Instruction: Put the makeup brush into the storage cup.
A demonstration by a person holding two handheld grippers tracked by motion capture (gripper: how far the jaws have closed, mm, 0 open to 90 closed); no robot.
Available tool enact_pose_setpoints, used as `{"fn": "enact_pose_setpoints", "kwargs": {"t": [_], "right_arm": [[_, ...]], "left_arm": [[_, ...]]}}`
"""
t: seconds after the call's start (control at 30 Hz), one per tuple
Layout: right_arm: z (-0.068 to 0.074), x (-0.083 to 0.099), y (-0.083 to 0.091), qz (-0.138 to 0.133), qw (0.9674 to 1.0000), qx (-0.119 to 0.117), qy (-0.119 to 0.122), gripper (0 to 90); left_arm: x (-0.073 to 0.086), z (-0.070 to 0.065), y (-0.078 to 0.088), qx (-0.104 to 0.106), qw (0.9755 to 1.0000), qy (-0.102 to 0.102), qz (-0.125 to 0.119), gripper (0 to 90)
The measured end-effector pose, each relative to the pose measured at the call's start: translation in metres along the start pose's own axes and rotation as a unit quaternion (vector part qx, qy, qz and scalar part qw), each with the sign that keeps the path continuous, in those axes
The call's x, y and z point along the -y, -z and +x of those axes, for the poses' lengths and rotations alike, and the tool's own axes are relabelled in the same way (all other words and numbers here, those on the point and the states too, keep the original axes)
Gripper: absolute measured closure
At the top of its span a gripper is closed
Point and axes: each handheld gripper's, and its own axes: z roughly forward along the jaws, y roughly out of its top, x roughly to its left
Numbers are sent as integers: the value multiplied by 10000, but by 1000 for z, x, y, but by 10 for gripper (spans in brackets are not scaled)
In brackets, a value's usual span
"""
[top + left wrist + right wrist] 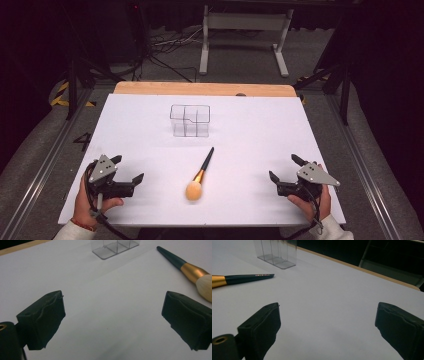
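A: Start with the bench (150, 130). Its white top runs back to a bare wooden strip, and little stands on it. The clear organiser (189, 120) sits toward the far middle, upright, split into compartments, all of them seemingly empty.

B: And the brush?

A: The makeup brush (201, 175) lies flat on the bench, nearer than the organiser and well apart from it. Its pale bristle head points toward the person and its dark handle angles away toward the organiser.

B: Where do the tongs stand?

A: The left tongs (129, 168) rest near the left front corner, jaws spread wide and holding nothing. The right tongs (283, 167) mirror them at the right front, also spread and empty. The brush lies between the two, touched by neither.

B: So what might go wrong from here?

A: Most likely the pickup. The handle is round and slim and lies flush on the bench, so jaws closing off-centre could roll it aside instead of catching it. Pinching the soft head would probably splay the bristles and give a loose hold.

B: And at the organiser?

A: It looks light. A tilted brush striking its rim could push it or tip it, and the narrow compartments leave little room for a slanted handle.
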Motion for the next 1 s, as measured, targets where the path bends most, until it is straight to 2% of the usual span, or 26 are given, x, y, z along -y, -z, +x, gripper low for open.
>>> {"fn": "enact_pose_setpoints", "kwargs": {"t": [0.13, 0.17, 0.23, 0.3, 0.37, 0.4, 0.47, 0.57, 0.73, 0.77, 1.0], "right_arm": [[-1, 4, 6, 53, 10000, 81, 26, 70], [-1, 5, 7, 66, 9999, 103, 16, 70], [-3, 6, 11, 50, 9998, 168, -34, 69], [-3, 6, 13, 42, 9998, 210, -58, 69], [-3, 7, 14, 64, 9997, 226, -46, 70], [-3, 7, 14, 60, 9997, 229, -53, 69], [-4, 7, 14, 53, 9997, 229, -60, 69], [-4, 7, 14, 51, 9997, 220, -66, 69], [-5, 6, 15, 17, 9997, 151, -193, 68], [-4, 6, 15, 24, 9997, 168, -202, 68], [-4, 6, 15, 15, 9997, 138, -223, 67]], "left_arm": [[-9, -1, -9, 140, 9998, 29, 143, 62], [-14, -2, -12, 76, 9996, 56, 279, 64], [-18, -2, -16, 124, 9992, 83, 381, 65], [-22, -4, -20, 62, 9986, 87, 523, 74], [-25, -6, -23, 177, 9981, 81, 578, 75], [-27, -7, -25, 139, 9980, 63, 618, 76], [-31, -9, -28, 199, 9973, 121, 692, 77], [-36, -12, -31, 223, 9968, 89, 759, 78], [-49, -20, -42, 389, 9947, 126, 941, 82], [-52, -23, -45, 373, 9941, 61, 1014, 85], [-69, -43, -62, 625, 9906, -63, 1214, 91]]}}
